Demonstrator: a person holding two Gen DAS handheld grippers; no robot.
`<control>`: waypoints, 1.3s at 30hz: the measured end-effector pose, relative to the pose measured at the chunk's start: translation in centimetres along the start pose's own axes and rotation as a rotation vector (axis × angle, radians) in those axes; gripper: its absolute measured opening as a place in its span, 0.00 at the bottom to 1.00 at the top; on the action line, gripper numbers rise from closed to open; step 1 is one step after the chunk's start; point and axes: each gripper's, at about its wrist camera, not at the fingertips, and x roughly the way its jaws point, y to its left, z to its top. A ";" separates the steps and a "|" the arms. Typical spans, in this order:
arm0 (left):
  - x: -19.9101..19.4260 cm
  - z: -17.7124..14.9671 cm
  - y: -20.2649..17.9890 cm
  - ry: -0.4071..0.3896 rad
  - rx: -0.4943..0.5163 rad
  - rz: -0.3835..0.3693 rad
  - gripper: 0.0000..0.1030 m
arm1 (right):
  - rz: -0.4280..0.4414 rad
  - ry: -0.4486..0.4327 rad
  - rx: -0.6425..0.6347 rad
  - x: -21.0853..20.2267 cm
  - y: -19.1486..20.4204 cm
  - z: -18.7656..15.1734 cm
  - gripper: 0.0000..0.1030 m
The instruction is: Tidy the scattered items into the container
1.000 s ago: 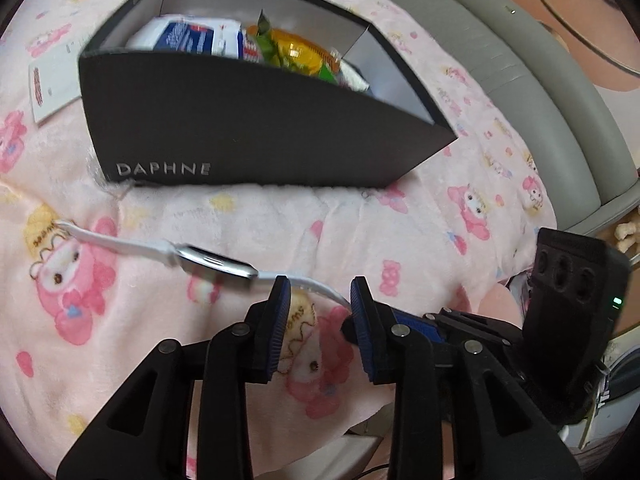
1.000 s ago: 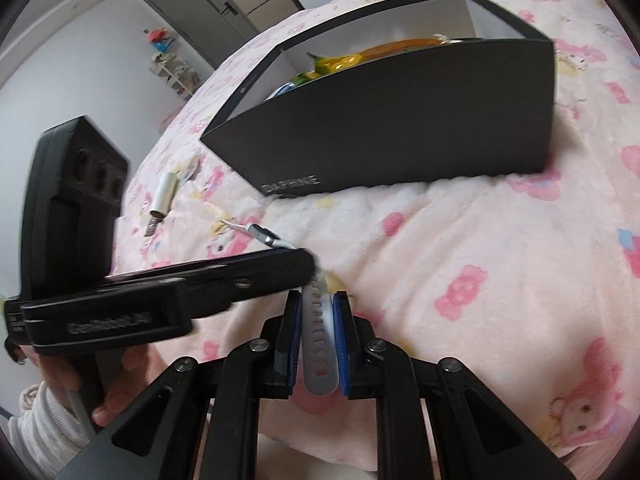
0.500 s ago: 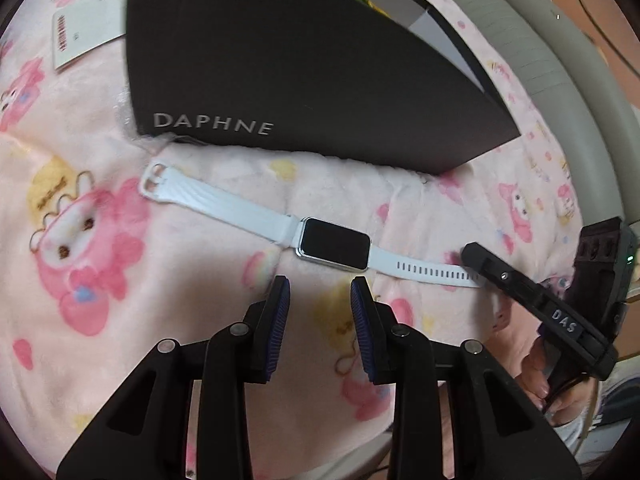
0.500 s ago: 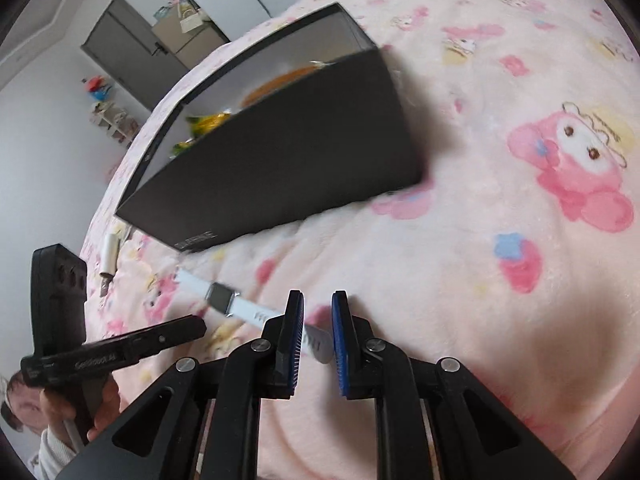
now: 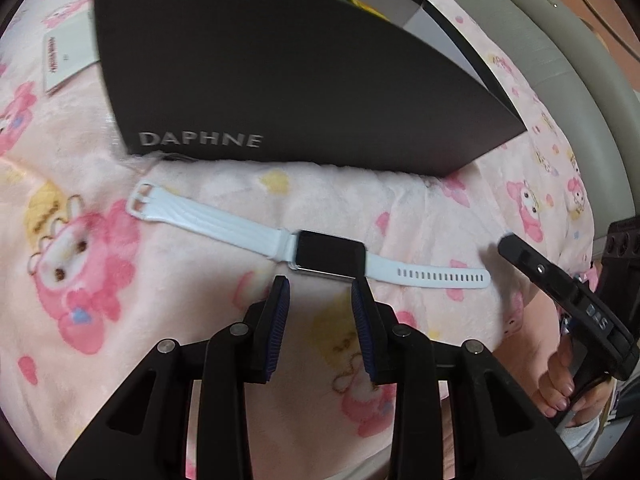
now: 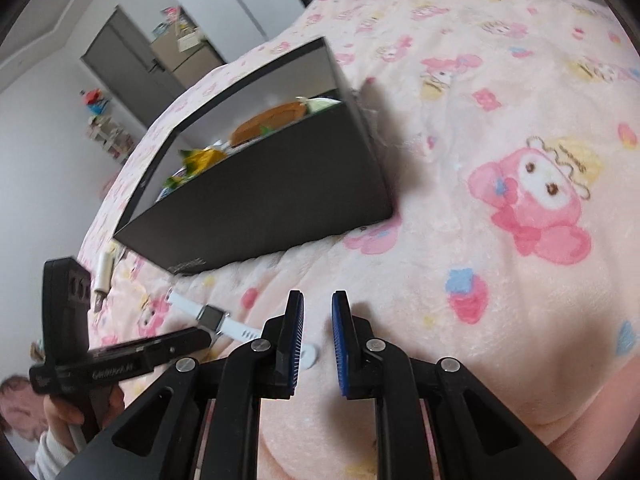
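Here, white-strapped smartwatch with black rectangular face (image 5: 326,256) flat on pink blanket (image 5: 224,320) | limp, light; grip rigid case | left gripper (image 5: 322,292), right gripper (image 6: 317,312) both parted, empty.

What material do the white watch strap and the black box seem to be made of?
Watch strap: probably silicone or soft rubber, matte white; it lies limp on the blanket, with moulded ridges and punched holes. Black box: likely cardboard, matte dark outside, pale inside; its walls are thin and flat, with printed lettering.
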 end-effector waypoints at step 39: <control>-1.9 2.1 5.7 -0.138 -0.188 0.007 0.07 | 0.158 0.152 0.118 4.9 1.6 -2.1 0.18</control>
